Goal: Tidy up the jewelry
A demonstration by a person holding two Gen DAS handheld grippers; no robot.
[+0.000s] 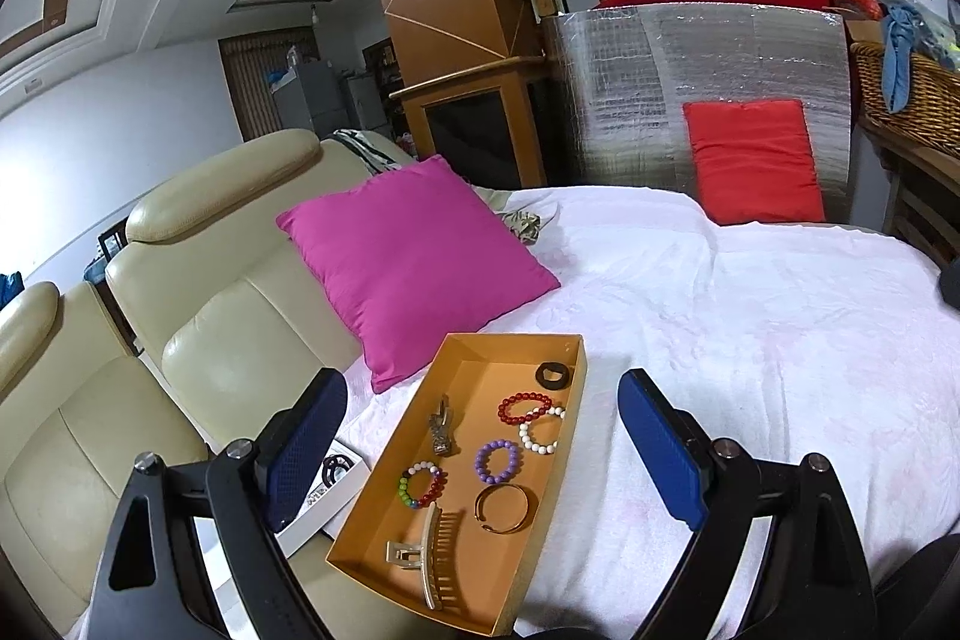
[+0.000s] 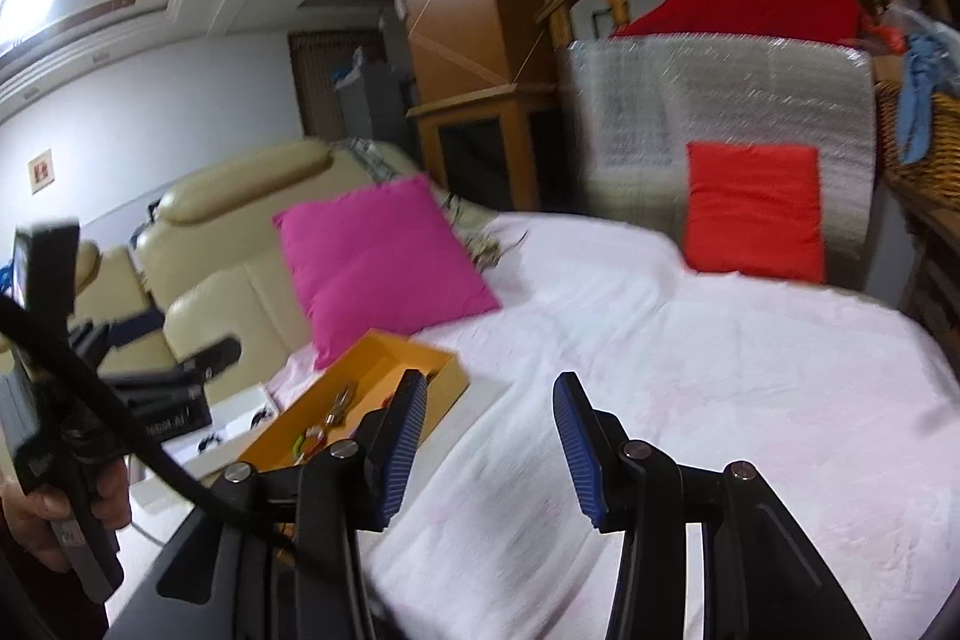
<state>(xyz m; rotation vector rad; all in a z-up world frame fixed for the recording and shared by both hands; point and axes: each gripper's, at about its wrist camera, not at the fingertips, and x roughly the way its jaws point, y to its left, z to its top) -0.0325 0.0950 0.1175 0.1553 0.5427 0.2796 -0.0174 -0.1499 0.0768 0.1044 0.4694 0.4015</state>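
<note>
An open orange box point(image 1: 414, 418) lies on the white-covered bed and holds jewelry: a red bead bracelet point(image 1: 523, 407), a white one point(image 1: 541, 430), a purple one point(image 1: 497, 461), a multicolour one point(image 1: 423, 484), a gold bangle point(image 1: 501, 508), a gold hair claw point(image 1: 427, 556), a black ring point(image 1: 553, 376) and a metal clip point(image 1: 441, 430). My left gripper point(image 1: 483, 454) is open and empty, hovering over the box. My right gripper point(image 2: 489, 445) is open and empty above the bedspread, right of the box point(image 2: 366, 388).
A white box point(image 1: 327, 490) with dark jewelry sits left of the orange one. A magenta pillow point(image 1: 414, 262) lies behind, a red cushion point(image 1: 753, 160) leans at the back. A cream leather sofa point(image 1: 198, 352) borders the left, a wicker basket point(image 1: 912, 94) the right.
</note>
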